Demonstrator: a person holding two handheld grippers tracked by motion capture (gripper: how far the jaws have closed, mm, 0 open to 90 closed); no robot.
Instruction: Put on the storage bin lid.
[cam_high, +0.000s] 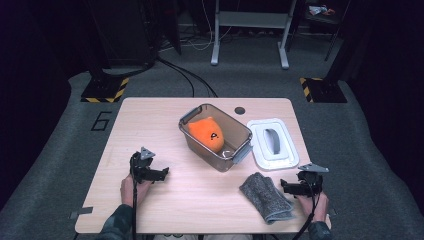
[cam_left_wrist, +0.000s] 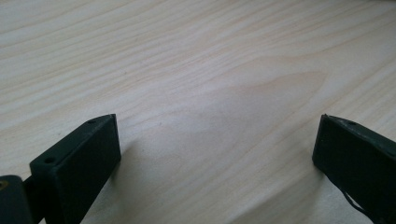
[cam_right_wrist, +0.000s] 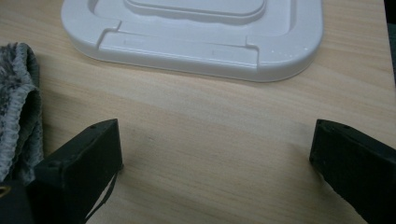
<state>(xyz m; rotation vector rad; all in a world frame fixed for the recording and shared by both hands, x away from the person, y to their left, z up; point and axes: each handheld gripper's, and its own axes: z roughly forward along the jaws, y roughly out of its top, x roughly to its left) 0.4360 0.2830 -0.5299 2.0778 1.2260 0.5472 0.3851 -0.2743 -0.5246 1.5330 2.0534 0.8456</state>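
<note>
A clear plastic box (cam_high: 192, 141) with grey latches stands in the middle of the wooden table (cam_high: 150, 120). Inside it lies an orange soft item (cam_high: 206, 133) with a black mark. The box's white lid (cam_high: 272, 144) lies flat just to its right, and its near edge shows as the lid (cam_right_wrist: 196, 46) ahead of my right jaws. A folded grey cloth (cam_high: 265, 196) lies near the front edge, and the cloth (cam_right_wrist: 18, 107) is just left of my right gripper (cam_right_wrist: 215, 154). My right gripper (cam_high: 301, 186) is open over bare wood. My left gripper (cam_high: 149, 172), (cam_left_wrist: 217, 149) is open at front left, holding nothing.
A small dark round hole (cam_high: 240, 110) marks the table's far side. Beyond the table, grey floor carries cables (cam_high: 190, 75), a white frame (cam_high: 250, 30) and stands with yellow-black striped bases (cam_high: 105, 90). Bare wood lies between the two grippers.
</note>
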